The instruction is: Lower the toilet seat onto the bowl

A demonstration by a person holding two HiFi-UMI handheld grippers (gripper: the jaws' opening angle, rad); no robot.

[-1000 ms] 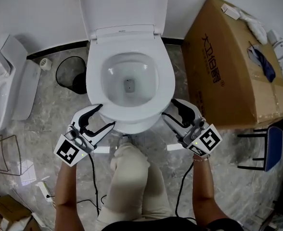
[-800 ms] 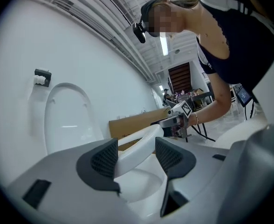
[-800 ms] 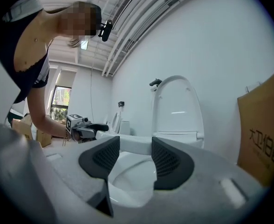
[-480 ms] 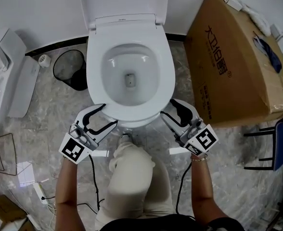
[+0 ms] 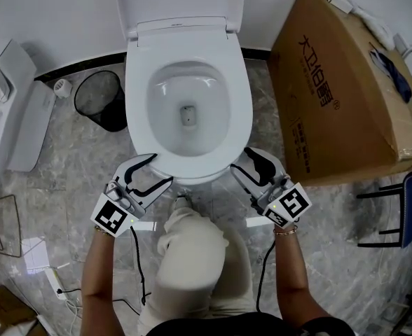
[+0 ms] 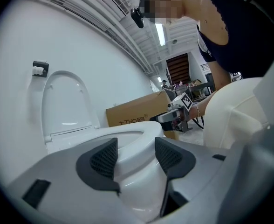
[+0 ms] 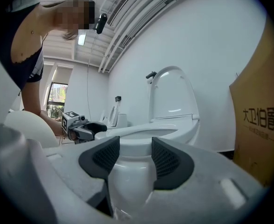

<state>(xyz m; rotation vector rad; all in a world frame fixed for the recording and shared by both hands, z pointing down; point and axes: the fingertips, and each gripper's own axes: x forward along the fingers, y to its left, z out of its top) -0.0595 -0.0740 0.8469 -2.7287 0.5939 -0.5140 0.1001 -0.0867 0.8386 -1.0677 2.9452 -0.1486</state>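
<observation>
Toilet seat (image 5: 137, 110) lies flat on the bowl (image 5: 188, 93), just ahead of left hand-held gripper (image 5: 157, 171) and right hand-held gripper (image 5: 246, 164); both remain open, empty, barely shifted; lowering appears complete.

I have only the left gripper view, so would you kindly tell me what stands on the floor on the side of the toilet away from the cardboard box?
Observer: A black mesh waste bin stands there near the wall, with a second toilet further out.
Operator: Thank you. Is the right tool gripping anything at the moment?
Observer: No. Its own view shows the right tool with its jaws apart and the pads pressing on nothing. The front of the bowl stands just beyond them.
</observation>
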